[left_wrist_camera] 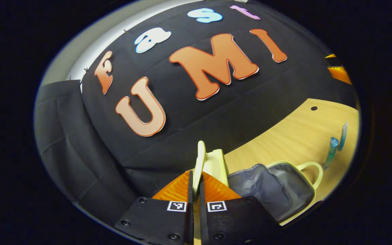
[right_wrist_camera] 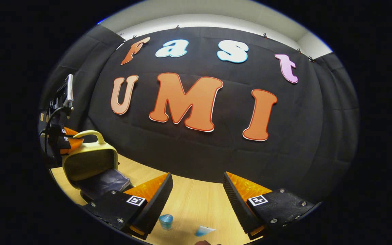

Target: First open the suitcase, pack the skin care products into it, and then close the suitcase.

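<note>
A pale yellow suitcase point(right_wrist_camera: 90, 160) lies open on the wooden table point(right_wrist_camera: 196, 200), lid raised, grey lining point(left_wrist_camera: 271, 187) showing. My left gripper point(left_wrist_camera: 196, 177) is shut on the lid's handle point(left_wrist_camera: 201, 154) and holds the lid up; the right gripper view shows this gripper point(right_wrist_camera: 66, 139) at the far left. My right gripper point(right_wrist_camera: 197, 178) is open above the table with nothing between its fingers. Just below it stand a blue-capped bottle point(right_wrist_camera: 165, 221) and a pale blue tube point(right_wrist_camera: 204, 230). In the left gripper view the bottle point(left_wrist_camera: 331, 151) and tube point(left_wrist_camera: 343, 136) stand beyond the suitcase.
The black cloth wall runs close behind the table. A small dark hole point(left_wrist_camera: 314, 108) marks the tabletop near the back. Bare wood lies between the suitcase and the two products. A person's fingertip edges in at the bottom of the right gripper view.
</note>
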